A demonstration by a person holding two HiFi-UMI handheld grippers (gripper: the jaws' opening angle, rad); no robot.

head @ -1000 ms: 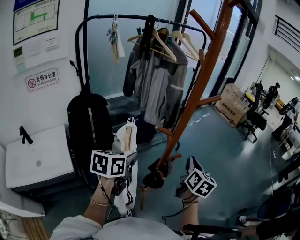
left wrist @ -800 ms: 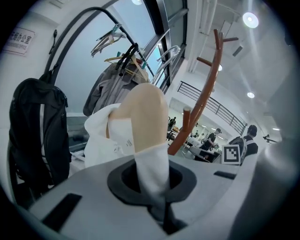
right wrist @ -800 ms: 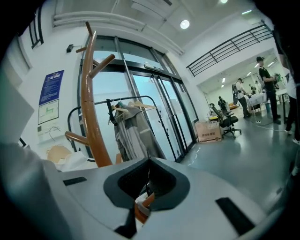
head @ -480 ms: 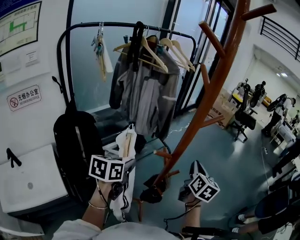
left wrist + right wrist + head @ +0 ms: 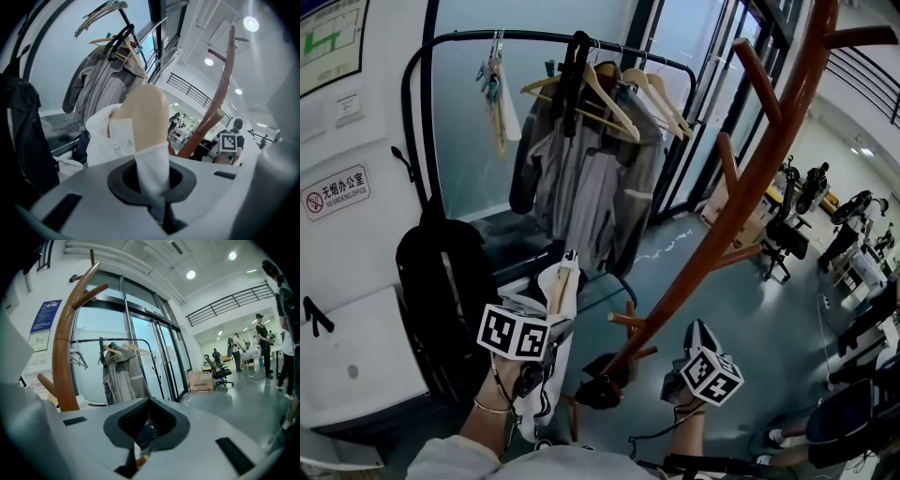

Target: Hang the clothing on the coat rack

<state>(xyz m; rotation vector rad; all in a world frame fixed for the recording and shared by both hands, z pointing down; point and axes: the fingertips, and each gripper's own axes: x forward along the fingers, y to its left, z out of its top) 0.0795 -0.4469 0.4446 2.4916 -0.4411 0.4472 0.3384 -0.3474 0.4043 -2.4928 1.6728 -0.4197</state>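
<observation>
Left gripper (image 5: 157,204) clamped on the white clothing (image 5: 542,398), its wooden hanger (image 5: 556,289) upright, low and just left of the coat rack (image 5: 752,178) trunk, free pegs above and rightward; right gripper (image 5: 697,336), jaws together and apparently empty, sits just right of the trunk

On the white wall (image 5: 375,244) to my left, a no-smoking sign (image 5: 336,190) reads 无烟办公室, with "NO SMOKING OFFICE" beneath. Print on the floor-plan poster (image 5: 331,37) and the blue notice (image 5: 45,317) is illegible.
</observation>
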